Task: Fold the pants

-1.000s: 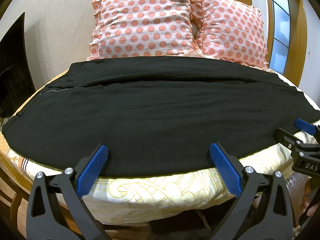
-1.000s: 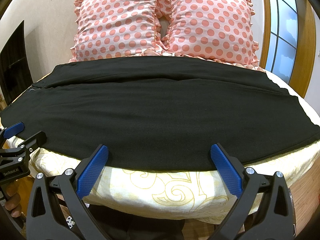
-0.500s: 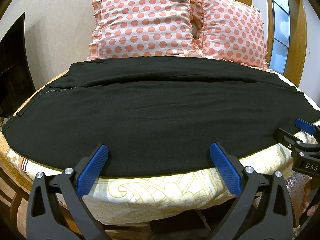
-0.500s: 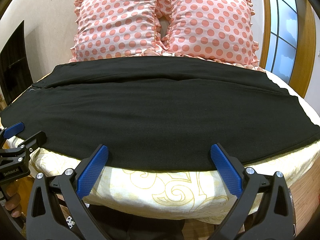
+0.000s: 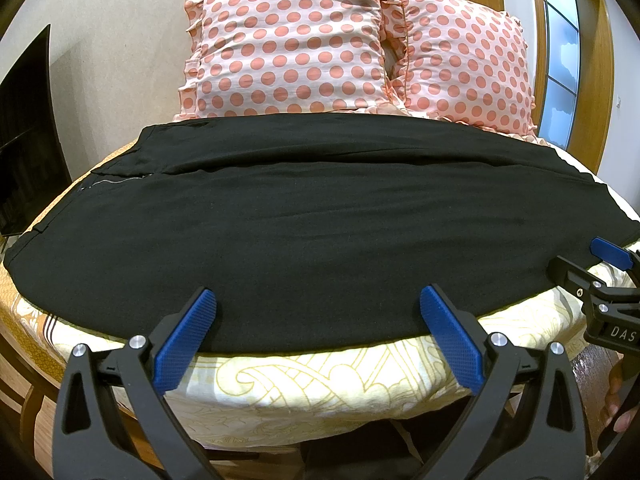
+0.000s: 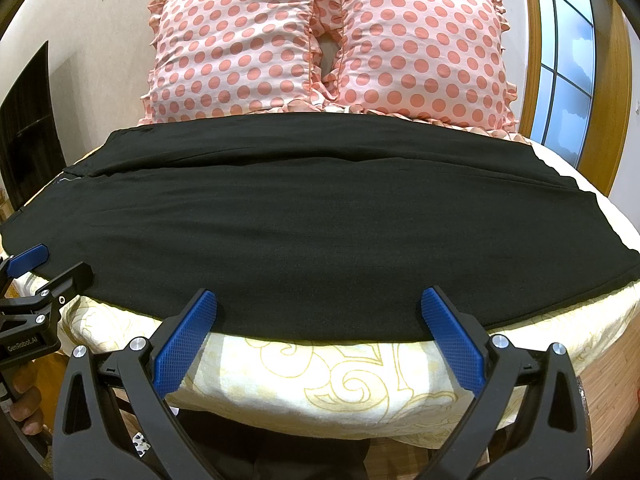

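Black pants lie flat across the bed, waist with zipper at the left, legs running right; they show the same way in the right wrist view. My left gripper is open and empty, hovering at the pants' near edge. My right gripper is open and empty at the same near edge, further right. Each gripper shows in the other's view: the right one at the right edge, the left one at the left edge.
The bed has a cream patterned sheet whose front edge drops off below the grippers. Two pink polka-dot pillows stand against the wall behind the pants. A dark cabinet stands left, a wood-framed window right.
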Available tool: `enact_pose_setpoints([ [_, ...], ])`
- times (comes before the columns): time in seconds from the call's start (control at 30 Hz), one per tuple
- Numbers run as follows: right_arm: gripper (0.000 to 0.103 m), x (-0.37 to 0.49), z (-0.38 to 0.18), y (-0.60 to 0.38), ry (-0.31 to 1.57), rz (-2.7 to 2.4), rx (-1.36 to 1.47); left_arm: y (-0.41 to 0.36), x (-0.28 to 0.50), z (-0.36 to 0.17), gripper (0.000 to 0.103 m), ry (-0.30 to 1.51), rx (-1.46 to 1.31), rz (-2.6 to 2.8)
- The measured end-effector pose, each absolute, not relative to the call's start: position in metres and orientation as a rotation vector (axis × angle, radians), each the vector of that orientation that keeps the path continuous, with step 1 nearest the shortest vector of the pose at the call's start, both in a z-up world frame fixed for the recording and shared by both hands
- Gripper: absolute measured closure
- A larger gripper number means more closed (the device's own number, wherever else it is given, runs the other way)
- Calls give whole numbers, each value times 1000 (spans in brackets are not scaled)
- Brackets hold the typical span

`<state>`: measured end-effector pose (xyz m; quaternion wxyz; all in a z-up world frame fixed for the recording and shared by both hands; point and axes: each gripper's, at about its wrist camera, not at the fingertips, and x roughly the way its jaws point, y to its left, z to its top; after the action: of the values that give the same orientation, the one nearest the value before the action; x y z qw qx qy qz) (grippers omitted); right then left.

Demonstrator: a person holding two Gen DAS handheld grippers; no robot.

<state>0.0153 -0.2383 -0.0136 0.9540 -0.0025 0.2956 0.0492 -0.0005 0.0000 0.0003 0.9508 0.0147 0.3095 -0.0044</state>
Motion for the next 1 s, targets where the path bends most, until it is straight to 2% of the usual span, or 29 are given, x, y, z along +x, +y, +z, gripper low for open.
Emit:
enact_pose_setpoints([
  [0.57,1,27,-9,-247,638,150,-15,3,9,6,2,668,38,-27],
  [0.77,1,53,33,-294,612,81,79,18,24,31,2,641,21,23],
  [1.0,1,150,85,-392,646,-170,276,38,70,59,2,624,-49,73],
])
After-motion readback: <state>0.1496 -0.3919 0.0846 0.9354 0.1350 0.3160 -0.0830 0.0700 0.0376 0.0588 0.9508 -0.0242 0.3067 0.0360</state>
